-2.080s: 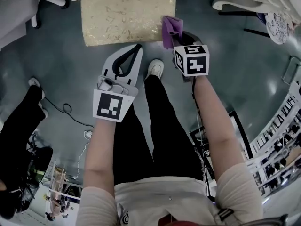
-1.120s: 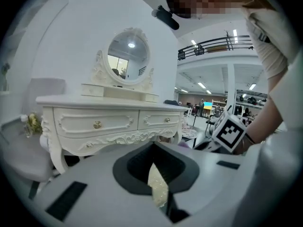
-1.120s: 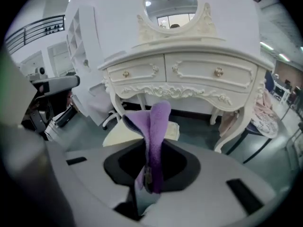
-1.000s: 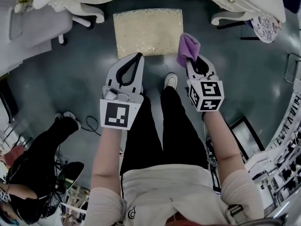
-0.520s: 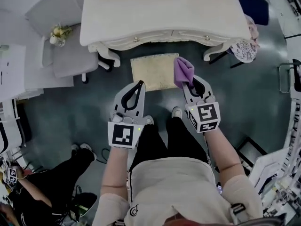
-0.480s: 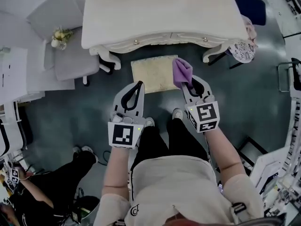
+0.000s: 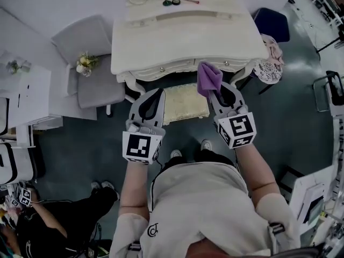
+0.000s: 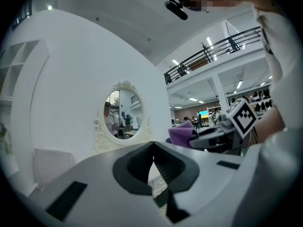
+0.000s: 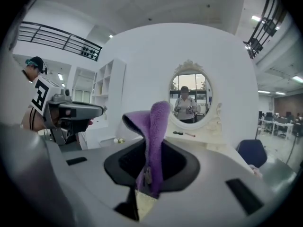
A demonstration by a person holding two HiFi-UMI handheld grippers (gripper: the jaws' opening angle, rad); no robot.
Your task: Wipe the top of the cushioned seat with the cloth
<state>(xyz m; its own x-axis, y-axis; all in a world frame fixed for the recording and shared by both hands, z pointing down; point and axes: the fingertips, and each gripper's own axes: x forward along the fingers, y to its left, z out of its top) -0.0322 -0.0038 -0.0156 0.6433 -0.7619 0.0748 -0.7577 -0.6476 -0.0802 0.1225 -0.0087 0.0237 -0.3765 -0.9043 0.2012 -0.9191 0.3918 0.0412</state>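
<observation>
The cushioned seat (image 7: 185, 104), cream and gold, stands far below me, half tucked under the white dressing table (image 7: 188, 34). My right gripper (image 7: 212, 87) is shut on the purple cloth (image 7: 209, 78), which sticks up past its tips; the right gripper view shows the cloth (image 9: 154, 141) pinched between the jaws. My left gripper (image 7: 156, 93) is shut with nothing in it, its jaws meeting in the left gripper view (image 8: 154, 150). Both grippers are held high above the seat, level, pointing at the table's oval mirror (image 9: 190, 96).
A grey padded chair (image 7: 88, 69) with a small flower pot (image 7: 83, 64) stands left of the table. A dark blue chair (image 7: 271, 23) and a lace-covered stool (image 7: 267, 69) stand to the right. Another person (image 7: 32, 235) crouches at the lower left. Small items (image 7: 180, 2) lie on the tabletop.
The view has pulled far up and back from the seat. Both grippers have risen with it, from just above the cushion to table height. The cloth stays gripped.
</observation>
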